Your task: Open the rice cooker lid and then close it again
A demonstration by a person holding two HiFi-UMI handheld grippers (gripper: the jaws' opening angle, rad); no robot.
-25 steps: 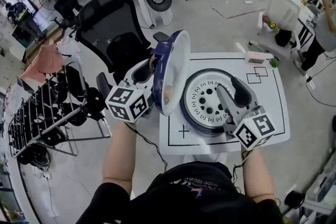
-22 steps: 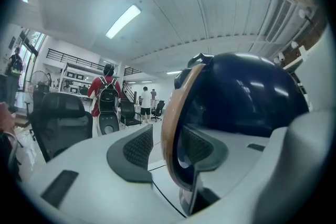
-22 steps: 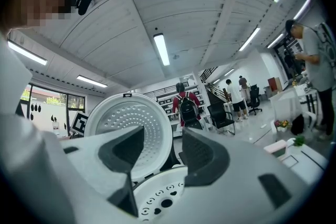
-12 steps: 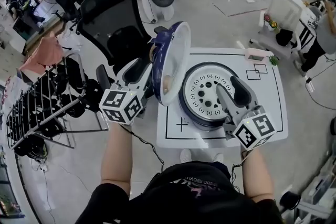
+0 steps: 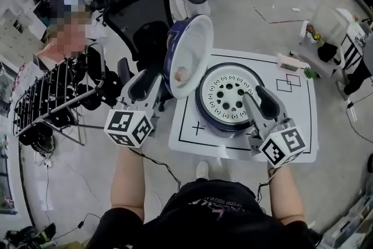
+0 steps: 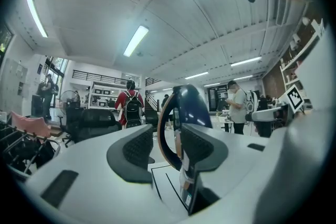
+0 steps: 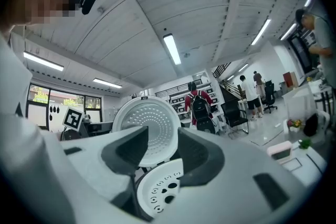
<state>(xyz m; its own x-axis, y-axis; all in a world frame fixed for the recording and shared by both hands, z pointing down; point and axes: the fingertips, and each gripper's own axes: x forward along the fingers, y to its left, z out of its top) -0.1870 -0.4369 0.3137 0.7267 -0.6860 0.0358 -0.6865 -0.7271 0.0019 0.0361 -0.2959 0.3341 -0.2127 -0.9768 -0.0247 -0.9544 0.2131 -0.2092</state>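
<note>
Open lid [image 5: 189, 52] stood upright unaided | my left fingers [image 5: 141, 87] half apart at its rim, gripping nothing (released, I judged) | right fingers [image 5: 265, 103], just narrowed, empty above cooker [image 5: 204, 118].

Rice cooker [image 5: 205, 118] open, white perforated insert [image 5: 230, 93] showing; blue lid [image 5: 189, 58], white inside, upright at left.

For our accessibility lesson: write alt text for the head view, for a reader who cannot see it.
A rice cooker sits on a white table with its lid standing open. The person's left gripper is open just left of the lid; the right gripper, fingers having just closed partway on nothing, reaches over the cooker's rim.
</note>
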